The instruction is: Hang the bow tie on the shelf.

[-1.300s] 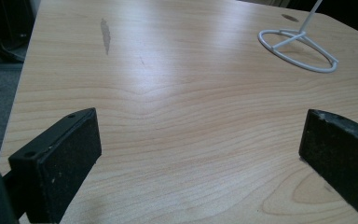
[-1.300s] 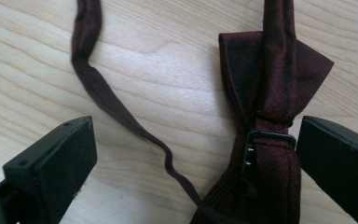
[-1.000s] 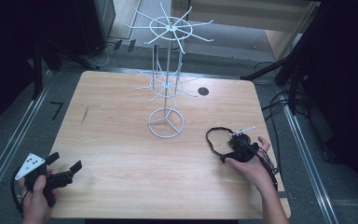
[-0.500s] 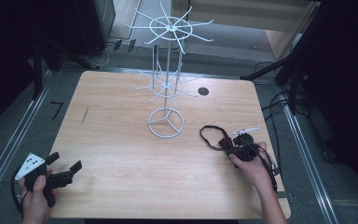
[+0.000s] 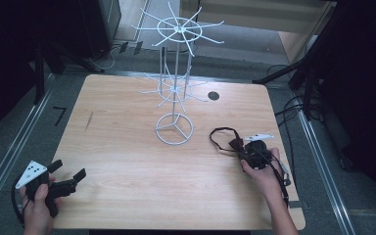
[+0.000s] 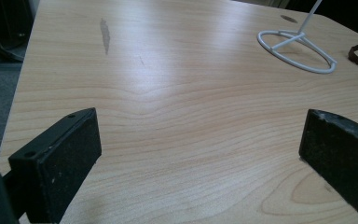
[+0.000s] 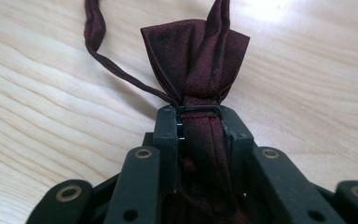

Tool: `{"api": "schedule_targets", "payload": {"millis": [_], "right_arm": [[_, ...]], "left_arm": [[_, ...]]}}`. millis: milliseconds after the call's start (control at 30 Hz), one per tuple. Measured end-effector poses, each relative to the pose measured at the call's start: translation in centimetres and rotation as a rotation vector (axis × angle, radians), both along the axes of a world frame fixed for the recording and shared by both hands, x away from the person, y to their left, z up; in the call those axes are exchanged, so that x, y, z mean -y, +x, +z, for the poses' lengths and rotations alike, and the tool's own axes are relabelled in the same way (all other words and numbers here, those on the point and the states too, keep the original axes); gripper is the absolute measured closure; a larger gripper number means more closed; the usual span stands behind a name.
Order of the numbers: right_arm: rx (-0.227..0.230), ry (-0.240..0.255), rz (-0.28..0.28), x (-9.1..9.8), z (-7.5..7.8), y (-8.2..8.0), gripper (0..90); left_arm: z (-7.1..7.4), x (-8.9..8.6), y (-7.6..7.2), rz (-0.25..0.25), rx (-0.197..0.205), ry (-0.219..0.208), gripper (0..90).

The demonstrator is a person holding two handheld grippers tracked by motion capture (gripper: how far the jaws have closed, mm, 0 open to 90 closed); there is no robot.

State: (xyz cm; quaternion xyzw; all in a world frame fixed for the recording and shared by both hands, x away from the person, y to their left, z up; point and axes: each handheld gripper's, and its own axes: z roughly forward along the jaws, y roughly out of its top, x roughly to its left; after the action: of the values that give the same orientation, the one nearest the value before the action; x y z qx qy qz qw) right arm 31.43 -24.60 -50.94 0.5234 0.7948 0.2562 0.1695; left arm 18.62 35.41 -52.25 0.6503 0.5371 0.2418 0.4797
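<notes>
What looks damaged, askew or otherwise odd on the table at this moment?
Nothing is damaged or spilled. The only blemish is a dark smudge on the table, left of the upright wire rack. The right gripper has just closed its jaws on the dark red bow tie, bunching it.

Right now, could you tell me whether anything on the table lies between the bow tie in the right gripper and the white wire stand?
Nothing visible does. The right gripper is shut on the bow tie, and bare table runs from there to the wire stand. Only the tie's own strap loops out toward the stand's ring base.
</notes>
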Motion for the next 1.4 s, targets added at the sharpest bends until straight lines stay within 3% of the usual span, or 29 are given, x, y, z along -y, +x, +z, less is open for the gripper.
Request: {"api": "schedule_targets", "payload": {"millis": [600, 1000, 1200, 1400], "right_arm": [[0.188, 0.102, 0.026, -0.7, 2.1, -1.4, 73.3], [0.291, 0.127, 0.045, -1.1, 3.2, -2.2, 73.3], [0.317, 0.146, 0.055, -1.4, 3.7, -2.5, 73.3], [0.384, 0.171, 0.062, -1.8, 4.5, -3.0, 73.3]], "left_arm": [[0.0, 0.0, 0.0, 0.000, 0.001, -0.002, 0.0], [0.0, 0.0, 0.0, -0.002, 0.001, -0.001, 0.0], [0.0, 0.0, 0.0, -0.002, 0.000, 0.001, 0.0], [0.0, 0.0, 0.0, -0.002, 0.000, 0.001, 0.0]]}}
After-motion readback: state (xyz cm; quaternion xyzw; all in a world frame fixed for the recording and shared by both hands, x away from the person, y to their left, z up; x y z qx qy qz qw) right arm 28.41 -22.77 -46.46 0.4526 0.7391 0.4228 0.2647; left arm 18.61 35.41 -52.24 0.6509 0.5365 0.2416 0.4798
